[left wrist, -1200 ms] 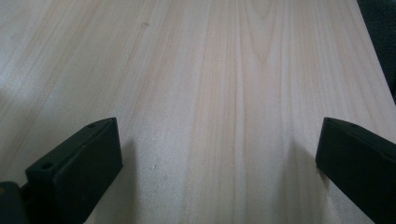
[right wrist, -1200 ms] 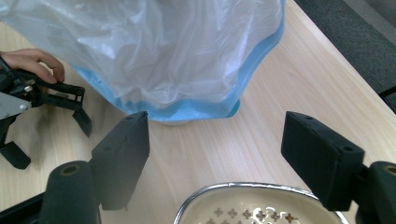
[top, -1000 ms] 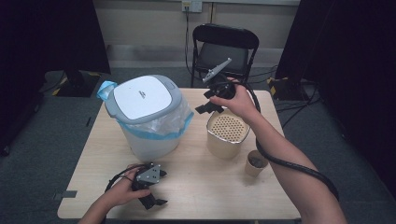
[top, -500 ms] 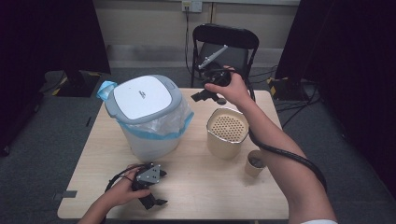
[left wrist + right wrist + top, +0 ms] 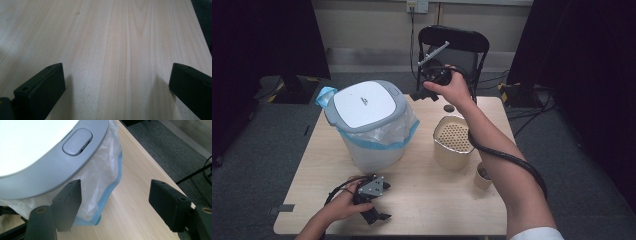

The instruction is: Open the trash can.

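Observation:
A white bin with a grey-rimmed lid point(image 5: 364, 106) and a clear liner with a blue edge point(image 5: 387, 137) stands at the table's left middle. My right gripper point(image 5: 422, 94) is raised over the far edge of the table, just right of the bin's lid. Its jaws are wide apart and hold nothing. In the right gripper view the lid's grey push button point(image 5: 76, 142) and the liner point(image 5: 105, 182) lie ahead of the open right gripper point(image 5: 115, 195). My left gripper point(image 5: 377, 202) rests on the table near the front edge. It is open point(image 5: 116, 82) over bare wood.
A beige perforated canister point(image 5: 454, 142) stands right of the bin, with a small brown cup point(image 5: 483, 176) nearer the front right. A small dark round object point(image 5: 448, 108) lies on the table beyond the canister. A black chair point(image 5: 454, 47) stands behind the table point(image 5: 432, 195).
My right gripper has risen from above the canister and travelled back and left, toward the bin's lid. The left gripper has stayed put.

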Demonstrator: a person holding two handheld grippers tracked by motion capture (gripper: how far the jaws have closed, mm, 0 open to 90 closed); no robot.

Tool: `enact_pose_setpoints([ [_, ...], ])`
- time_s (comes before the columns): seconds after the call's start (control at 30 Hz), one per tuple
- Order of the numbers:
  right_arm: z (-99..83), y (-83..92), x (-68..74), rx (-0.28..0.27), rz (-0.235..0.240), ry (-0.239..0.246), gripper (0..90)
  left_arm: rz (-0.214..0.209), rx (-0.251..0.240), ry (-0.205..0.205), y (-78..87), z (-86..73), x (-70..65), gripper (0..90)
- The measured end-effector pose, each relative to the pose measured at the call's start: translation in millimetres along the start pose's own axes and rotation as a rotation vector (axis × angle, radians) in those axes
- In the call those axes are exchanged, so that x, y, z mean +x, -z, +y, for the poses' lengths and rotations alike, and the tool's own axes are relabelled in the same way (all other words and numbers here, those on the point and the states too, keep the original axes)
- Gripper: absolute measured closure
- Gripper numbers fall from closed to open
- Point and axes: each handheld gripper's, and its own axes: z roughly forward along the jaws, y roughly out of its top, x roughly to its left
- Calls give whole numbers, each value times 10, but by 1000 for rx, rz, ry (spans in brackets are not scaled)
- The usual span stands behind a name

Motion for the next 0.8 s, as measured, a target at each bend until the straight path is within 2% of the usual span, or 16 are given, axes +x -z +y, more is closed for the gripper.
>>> enact_pose_setpoints([
  [0.23, 127, -77, 2, -2, -2, -23, 261, 0, -2, 4, -1, 0, -3, 0],
  [0.47, 239, -97, 0, -26, -5, -19, 264, 0, -2, 4, -2, 0, -3, 0],
  [0.8, 337, -149, 52, -22, 1, -14, 266, 3, -1, 1, 0, 0, -2, 0],
])
